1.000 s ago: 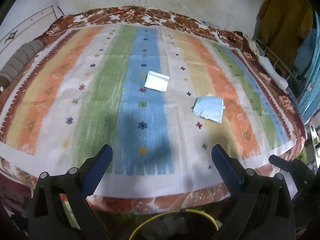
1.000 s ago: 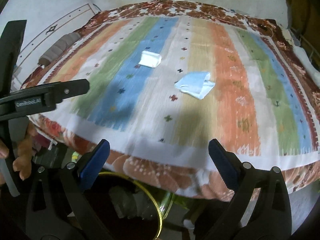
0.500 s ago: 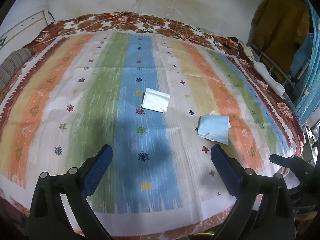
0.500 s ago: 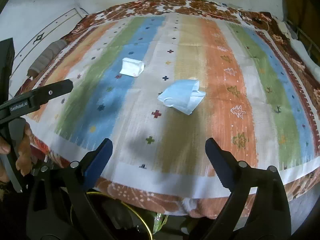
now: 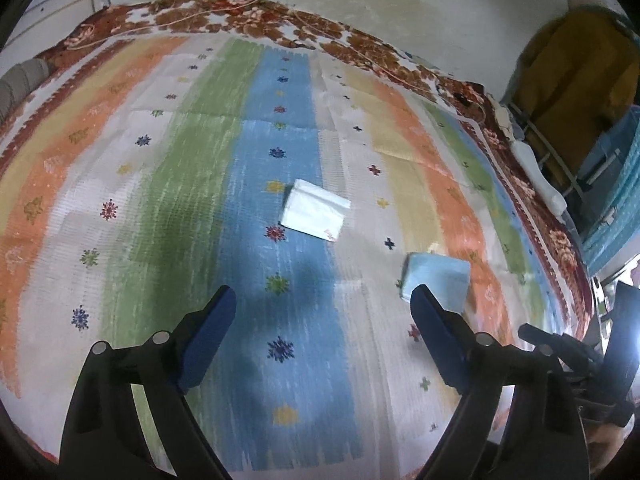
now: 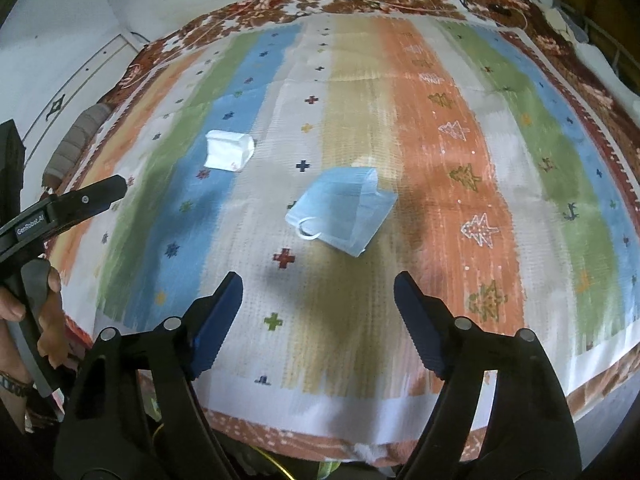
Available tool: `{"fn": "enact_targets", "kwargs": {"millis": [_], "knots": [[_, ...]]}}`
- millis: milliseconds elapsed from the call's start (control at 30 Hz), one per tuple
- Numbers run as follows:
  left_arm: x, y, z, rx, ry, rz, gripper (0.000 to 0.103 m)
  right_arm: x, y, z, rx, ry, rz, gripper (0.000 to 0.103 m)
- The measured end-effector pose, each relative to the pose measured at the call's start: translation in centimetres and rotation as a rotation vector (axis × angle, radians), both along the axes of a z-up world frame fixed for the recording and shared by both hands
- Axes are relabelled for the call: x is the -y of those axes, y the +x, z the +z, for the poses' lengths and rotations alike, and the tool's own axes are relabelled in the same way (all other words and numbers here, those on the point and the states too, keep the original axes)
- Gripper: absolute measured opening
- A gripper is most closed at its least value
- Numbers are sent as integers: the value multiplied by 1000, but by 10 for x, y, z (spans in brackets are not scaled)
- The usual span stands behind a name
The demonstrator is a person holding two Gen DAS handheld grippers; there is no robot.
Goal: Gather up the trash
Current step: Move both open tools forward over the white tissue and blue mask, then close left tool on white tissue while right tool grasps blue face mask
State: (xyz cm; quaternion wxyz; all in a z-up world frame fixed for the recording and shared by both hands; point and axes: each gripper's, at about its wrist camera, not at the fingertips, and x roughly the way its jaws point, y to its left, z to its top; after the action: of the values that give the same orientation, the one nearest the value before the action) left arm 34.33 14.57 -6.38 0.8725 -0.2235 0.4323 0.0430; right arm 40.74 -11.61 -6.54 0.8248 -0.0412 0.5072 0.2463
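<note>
A folded white tissue [image 5: 314, 211] lies on the blue stripe of the striped bed cover [image 5: 180, 184]; it also shows in the right wrist view [image 6: 229, 155]. A light blue face mask [image 6: 340, 209] lies to its right, partly behind my left finger in the left wrist view [image 5: 438, 280]. My left gripper [image 5: 322, 300] is open and empty, above the cover short of the tissue. My right gripper [image 6: 318, 286] is open and empty, just short of the mask.
A yellow garment [image 5: 576, 60] and blue items hang on a rack at the right of the bed. A grey roll [image 6: 78, 136] lies at the bed's left edge. My left gripper's body [image 6: 60, 208] shows at the left of the right wrist view.
Both grippers have moved forward over the bed, off the yellow-rimmed bin below. The tissue and the mask now look larger and closer. Both stay open.
</note>
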Motion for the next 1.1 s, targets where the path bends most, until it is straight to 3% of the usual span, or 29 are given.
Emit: {"fn": "enact_targets", "kwargs": {"millis": [133, 433, 767, 900, 1033, 1100], "knots": [[-10, 12, -10, 2, -35, 30, 84, 1, 15, -11, -33, 13, -15, 69], [-12, 41, -24, 15, -32, 26, 84, 9, 53, -44, -153, 102, -97, 62], [-29, 67, -53, 21, -94, 45, 83, 4, 80, -74, -225, 158, -134, 57], [-32, 82, -63, 26, -107, 26, 80, 1, 87, -79, -223, 154, -143, 49], [-26, 100, -75, 20, -45, -9, 78, -6, 92, -83, -212, 125, -150, 41], [-21, 107, -79, 14, -13, -42, 73, -10, 93, -84, -197, 96, -147, 32]]}}
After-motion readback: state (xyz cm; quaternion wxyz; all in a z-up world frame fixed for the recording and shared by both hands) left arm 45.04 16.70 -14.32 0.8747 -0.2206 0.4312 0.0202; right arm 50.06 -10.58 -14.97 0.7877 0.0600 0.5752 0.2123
